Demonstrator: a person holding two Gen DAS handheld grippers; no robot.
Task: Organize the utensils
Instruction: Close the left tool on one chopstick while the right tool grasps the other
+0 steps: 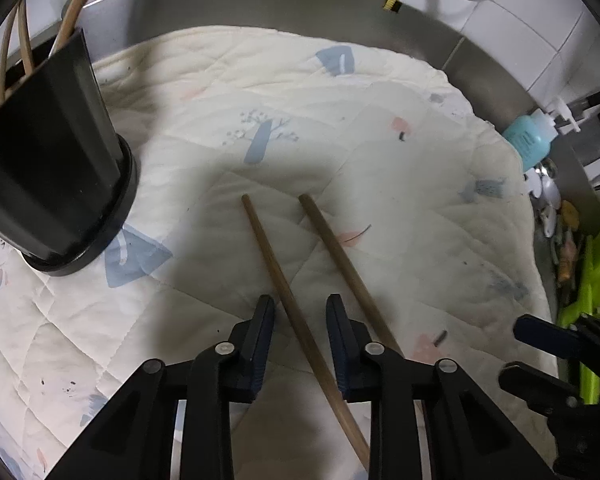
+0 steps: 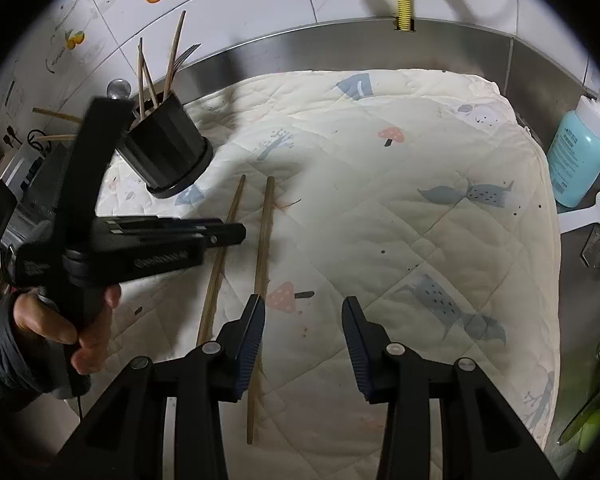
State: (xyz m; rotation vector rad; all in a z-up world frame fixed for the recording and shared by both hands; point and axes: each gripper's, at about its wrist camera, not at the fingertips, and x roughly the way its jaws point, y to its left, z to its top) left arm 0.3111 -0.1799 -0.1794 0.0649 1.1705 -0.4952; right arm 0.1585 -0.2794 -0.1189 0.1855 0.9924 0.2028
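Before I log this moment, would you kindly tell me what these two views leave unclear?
- Left wrist view: whether the left claw pads touch the nearer chopstick between them; its near end is hidden by the claw's body.
- Left wrist view: the black holder contents, cut off by the frame edge.
- Right wrist view: the left claw tip is blurred.
- Right wrist view: the blue bottle label is too small to read.

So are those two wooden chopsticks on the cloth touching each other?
Apart. The left wrist view shows the left chopstick and right chopstick with cloth visible between them.
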